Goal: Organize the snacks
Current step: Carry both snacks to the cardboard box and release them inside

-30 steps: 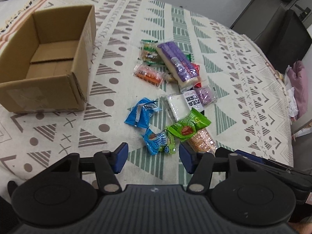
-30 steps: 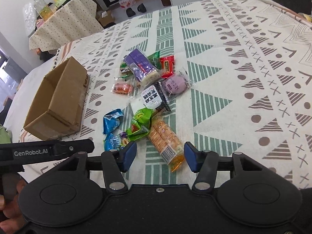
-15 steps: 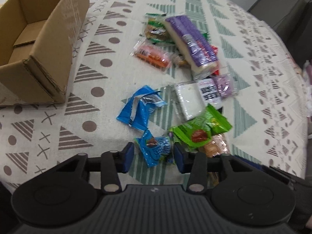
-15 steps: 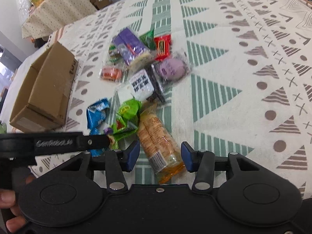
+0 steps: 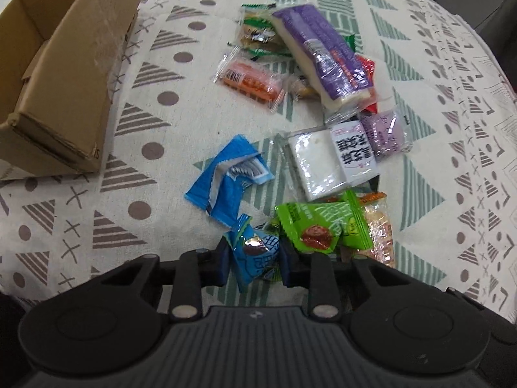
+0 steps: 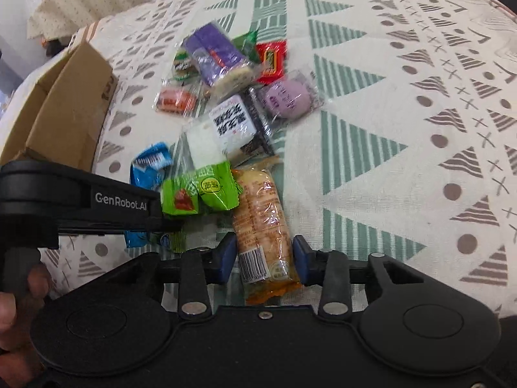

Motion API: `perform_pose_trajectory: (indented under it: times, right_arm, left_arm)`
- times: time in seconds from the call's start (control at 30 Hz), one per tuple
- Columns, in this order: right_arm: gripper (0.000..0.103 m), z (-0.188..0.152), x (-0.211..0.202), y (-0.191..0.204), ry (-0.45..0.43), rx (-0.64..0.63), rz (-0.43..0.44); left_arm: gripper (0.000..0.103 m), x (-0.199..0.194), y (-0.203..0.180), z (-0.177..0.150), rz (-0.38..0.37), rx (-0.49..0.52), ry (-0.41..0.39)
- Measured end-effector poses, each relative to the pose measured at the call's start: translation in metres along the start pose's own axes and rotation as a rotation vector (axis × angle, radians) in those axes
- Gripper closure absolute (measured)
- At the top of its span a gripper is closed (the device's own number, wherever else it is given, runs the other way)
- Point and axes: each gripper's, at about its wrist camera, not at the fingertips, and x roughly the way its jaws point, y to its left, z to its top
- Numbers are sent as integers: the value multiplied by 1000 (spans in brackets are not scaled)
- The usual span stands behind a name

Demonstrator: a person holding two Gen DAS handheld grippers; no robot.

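left tongs (image 5: pixel 253 260) — pinching blue candy (image 5: pixel 255 255) | right tongs (image 6: pixel 263 260) — straddling cracker pack (image 6: pixel 263 226), lengthwise

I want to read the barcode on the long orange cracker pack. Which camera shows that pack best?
The right wrist view: the cracker pack lies full length, barcode visible, between the right claw fingers. The left wrist view shows only a strip behind the green packet.

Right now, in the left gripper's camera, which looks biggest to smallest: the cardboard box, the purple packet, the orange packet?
1. cardboard box, though partly cut off
2. purple packet
3. orange packet
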Motion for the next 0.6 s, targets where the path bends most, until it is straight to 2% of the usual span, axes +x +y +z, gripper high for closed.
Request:
perform_pose_trajectory:
  times: [0.3, 0.6]
  right_arm:
    - [68, -9, -33, 3, -114, 79, -27]
    - [68, -25, -57, 12, -192, 98, -35]
  left_arm:
    - [75, -29, 9, -8, -47, 35, -61]
    - [75, -66, 16, -21, -100, 63, -159]
